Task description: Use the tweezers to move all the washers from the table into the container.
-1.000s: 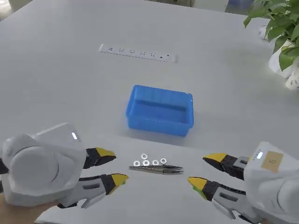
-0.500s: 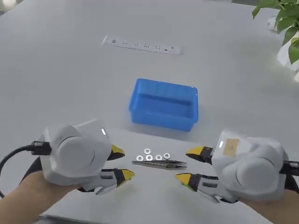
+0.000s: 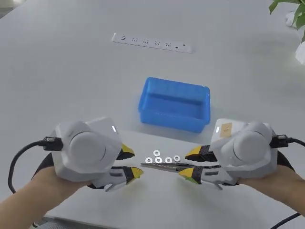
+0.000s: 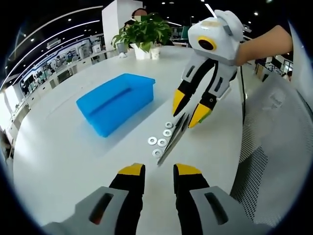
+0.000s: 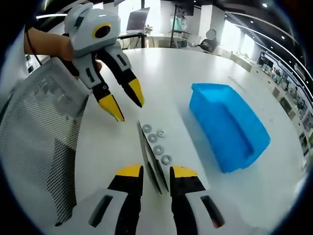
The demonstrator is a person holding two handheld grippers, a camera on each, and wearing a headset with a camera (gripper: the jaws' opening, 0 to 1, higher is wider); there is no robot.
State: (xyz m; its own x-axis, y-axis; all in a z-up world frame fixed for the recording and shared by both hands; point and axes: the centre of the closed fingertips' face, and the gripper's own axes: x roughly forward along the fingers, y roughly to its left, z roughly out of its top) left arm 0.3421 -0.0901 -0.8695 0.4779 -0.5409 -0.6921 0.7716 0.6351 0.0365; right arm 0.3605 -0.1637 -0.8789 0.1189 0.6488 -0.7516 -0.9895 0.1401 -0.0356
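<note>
Several small metal washers (image 3: 166,158) lie in a short row on the white table, with the metal tweezers (image 3: 167,165) flat just in front of them. The blue container (image 3: 175,104) stands behind them. My left gripper (image 3: 132,162) is open, its yellow tips just left of the tweezers' end. My right gripper (image 3: 189,162) is open at the other end. In the right gripper view the tweezers (image 5: 150,160) run in between its jaws (image 5: 156,172), beside the washers (image 5: 155,138). In the left gripper view the tweezers (image 4: 173,137) lie ahead of the open left gripper (image 4: 159,171).
A white power strip (image 3: 151,43) lies far back on the table. A potted plant (image 3: 287,6) stands at the back right corner. A mesh chair back (image 5: 39,132) sits by the table's near edge. Bare table (image 3: 71,81) surrounds the container.
Both grippers have come inward toward the two ends of the tweezers, the right one now straddling one end. The head camera has shifted; tweezers, washers and container lie as before.
</note>
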